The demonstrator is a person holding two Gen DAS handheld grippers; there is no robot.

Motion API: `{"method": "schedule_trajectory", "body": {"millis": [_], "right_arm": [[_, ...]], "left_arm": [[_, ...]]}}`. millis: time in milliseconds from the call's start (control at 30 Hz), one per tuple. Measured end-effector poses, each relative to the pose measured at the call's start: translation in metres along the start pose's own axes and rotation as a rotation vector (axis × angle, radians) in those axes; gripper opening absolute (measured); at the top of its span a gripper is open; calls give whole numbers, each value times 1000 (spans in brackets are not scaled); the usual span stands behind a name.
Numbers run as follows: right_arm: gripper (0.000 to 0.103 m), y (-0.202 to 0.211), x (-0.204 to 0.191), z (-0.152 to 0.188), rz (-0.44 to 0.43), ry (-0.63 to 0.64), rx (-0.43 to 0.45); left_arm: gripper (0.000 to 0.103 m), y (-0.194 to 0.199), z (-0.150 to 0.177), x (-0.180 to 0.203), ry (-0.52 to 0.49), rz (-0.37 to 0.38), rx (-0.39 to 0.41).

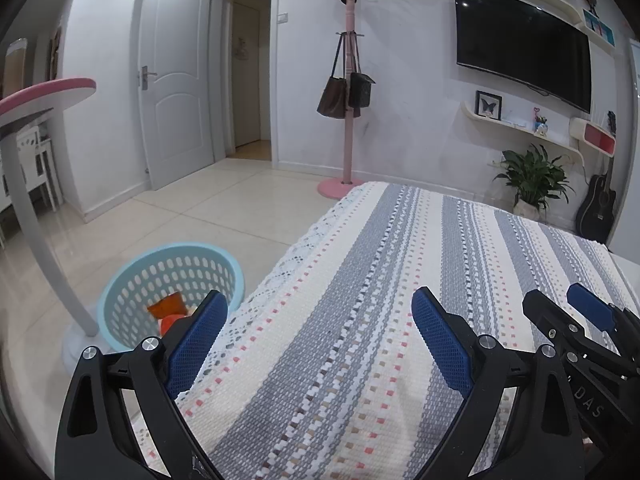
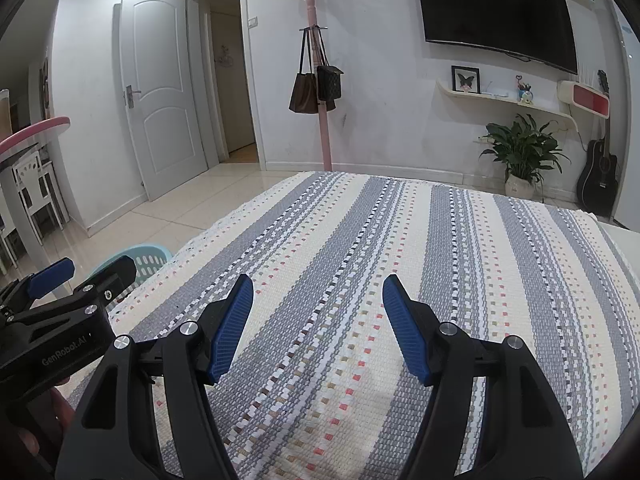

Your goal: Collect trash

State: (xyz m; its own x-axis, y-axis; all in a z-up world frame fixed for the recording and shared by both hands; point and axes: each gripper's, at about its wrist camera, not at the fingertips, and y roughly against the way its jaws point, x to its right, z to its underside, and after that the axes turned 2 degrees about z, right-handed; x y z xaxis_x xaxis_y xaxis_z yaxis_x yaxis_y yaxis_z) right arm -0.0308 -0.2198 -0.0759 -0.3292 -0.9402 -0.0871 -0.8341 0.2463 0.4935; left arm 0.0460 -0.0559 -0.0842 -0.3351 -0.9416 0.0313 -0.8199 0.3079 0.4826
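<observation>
Left wrist: basket [image 1: 120, 280] (orange scraps inside) beside striped cloth [image 1: 360, 320], lamp stand [image 1: 36, 232] adjacent.

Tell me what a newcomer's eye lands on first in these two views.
First, the striped woven cloth that fills the middle of both views, with nothing lying on it. Over its near end hover the left tool and the right tool, both open with blue pads and nothing between them. Next comes the light blue basket on the floor off the cloth's left edge, with orange trash inside.
</observation>
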Motion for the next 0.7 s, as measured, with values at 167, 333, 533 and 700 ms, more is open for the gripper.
{"method": "schedule_trajectory", "body": {"millis": [167, 333, 533, 700], "right_arm": [[64, -1, -1, 1, 3, 2, -1], [64, -1, -1, 1, 0, 0, -3], [64, -1, -1, 2, 0, 1, -4], [64, -2, -1, 2, 1, 0, -4]], "left_arm": [[91, -1, 1, 0, 0, 4, -7], [91, -2, 1, -1, 2, 3, -9], [91, -3, 1, 0, -4, 7, -11], [91, -2, 1, 1, -4, 5, -9]]}}
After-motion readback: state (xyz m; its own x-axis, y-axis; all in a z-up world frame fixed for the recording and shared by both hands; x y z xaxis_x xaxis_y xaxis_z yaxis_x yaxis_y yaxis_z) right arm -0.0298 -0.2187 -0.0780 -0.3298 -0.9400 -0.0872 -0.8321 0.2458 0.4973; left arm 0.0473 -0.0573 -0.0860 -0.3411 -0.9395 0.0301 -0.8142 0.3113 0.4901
